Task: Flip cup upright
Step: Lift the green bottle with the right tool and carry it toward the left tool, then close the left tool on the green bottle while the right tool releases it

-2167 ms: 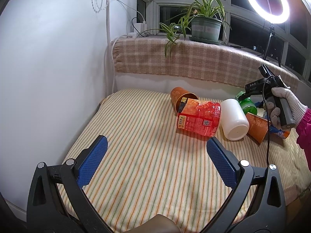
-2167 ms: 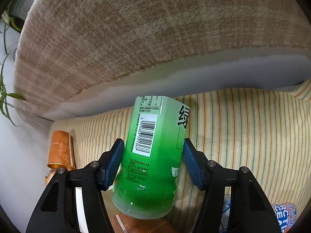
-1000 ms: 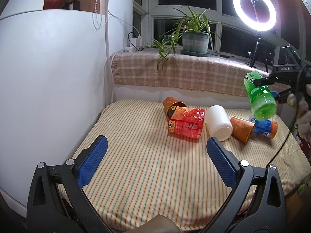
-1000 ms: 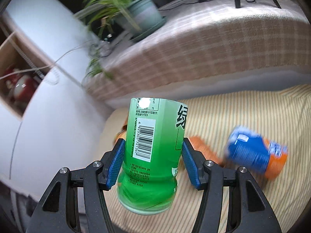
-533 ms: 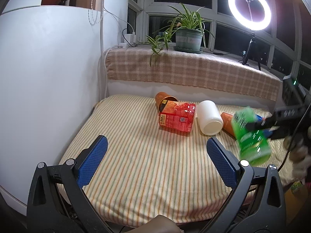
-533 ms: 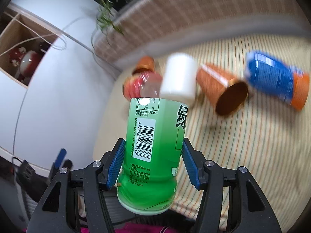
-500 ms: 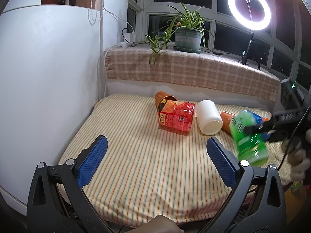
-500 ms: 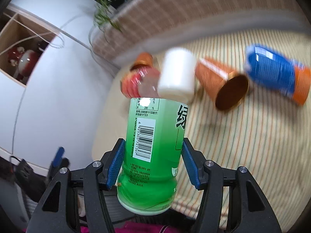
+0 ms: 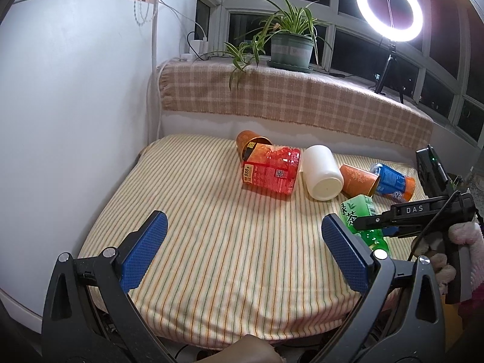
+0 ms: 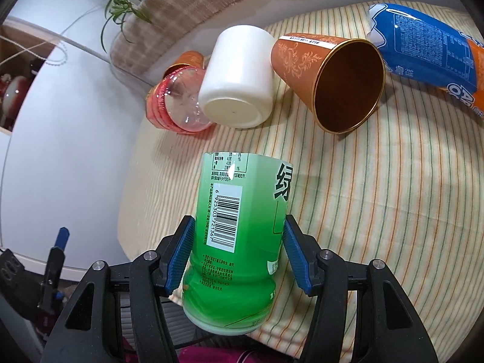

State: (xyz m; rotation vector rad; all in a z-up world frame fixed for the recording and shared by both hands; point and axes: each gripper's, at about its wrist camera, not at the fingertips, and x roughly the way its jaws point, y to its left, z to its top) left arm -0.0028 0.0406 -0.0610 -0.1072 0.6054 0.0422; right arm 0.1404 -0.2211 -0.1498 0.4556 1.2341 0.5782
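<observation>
My right gripper [image 10: 239,254] is shut on a green tea cup [image 10: 239,230], held tilted just above the striped cushion near its front right edge; the cup also shows in the left wrist view [image 9: 361,220]. My left gripper [image 9: 245,248] is open and empty over the front of the cushion [image 9: 227,242]. A white cup [image 10: 239,78] lies on its side. An orange paper cup [image 10: 329,75] lies on its side beside it, mouth toward the right wrist camera. A second orange cup [image 9: 249,142] lies behind a red cup [image 9: 270,171].
A blue and orange cup [image 10: 429,60] lies at the far right. A plaid-covered ledge [image 9: 287,99] with a potted plant [image 9: 290,45] and a ring light [image 9: 388,13] runs behind. A white cabinet [image 9: 66,121] stands on the left.
My right gripper has carried the green cup down from high at the back right to low over the cushion's front right. The left gripper stayed open and pulled back slightly.
</observation>
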